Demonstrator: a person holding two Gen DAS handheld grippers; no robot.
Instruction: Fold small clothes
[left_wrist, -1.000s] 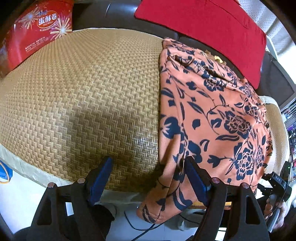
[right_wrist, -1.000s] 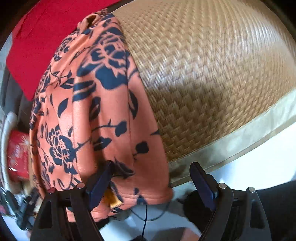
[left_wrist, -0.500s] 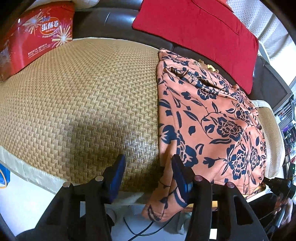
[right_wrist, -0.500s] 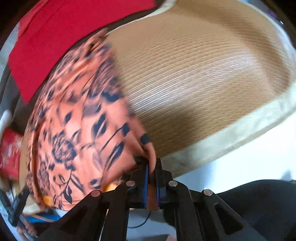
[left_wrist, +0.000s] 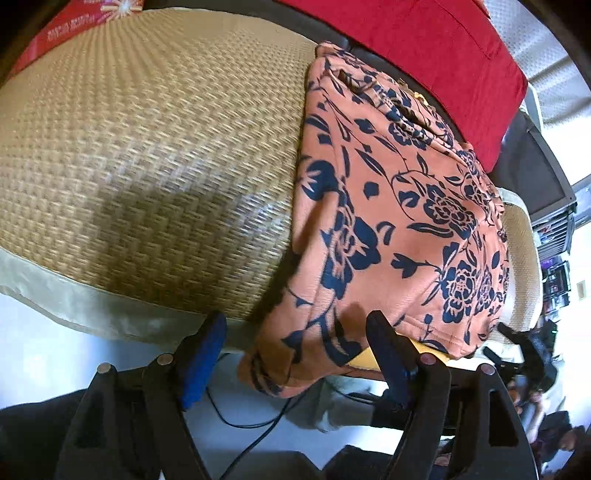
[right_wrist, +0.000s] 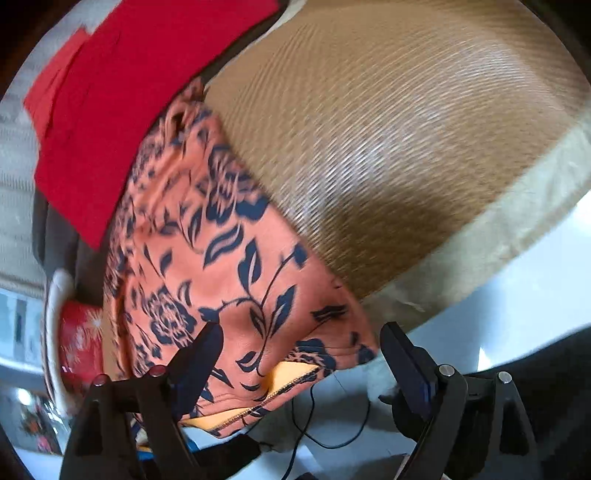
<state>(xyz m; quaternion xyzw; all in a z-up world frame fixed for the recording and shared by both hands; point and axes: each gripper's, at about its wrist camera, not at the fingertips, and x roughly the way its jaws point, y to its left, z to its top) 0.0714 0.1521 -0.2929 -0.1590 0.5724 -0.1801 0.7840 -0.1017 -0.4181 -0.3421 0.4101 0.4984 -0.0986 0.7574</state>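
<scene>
An orange garment with a navy flower print (left_wrist: 399, 206) lies on a woven straw mat (left_wrist: 147, 147), its near hem hanging over the mat's front edge. It also shows in the right wrist view (right_wrist: 229, 280), with a yellow lining and zipper (right_wrist: 280, 384) at the hem. My left gripper (left_wrist: 295, 354) is open, with the garment's hanging left corner between its fingers. My right gripper (right_wrist: 301, 360) is open, with the right part of the hem between its fingers.
A red cushion (left_wrist: 424, 48) lies behind the garment on a dark sofa. A red snack box (left_wrist: 74, 22) stands at the mat's far left. The mat has a beige cloth border (right_wrist: 498, 240) along its front edge. Black cables (left_wrist: 251, 417) hang below.
My right gripper was shut on the garment's hem half a second ago and has opened wide. My left gripper narrowed, then opened again, and moved lower and closer to the hanging corner.
</scene>
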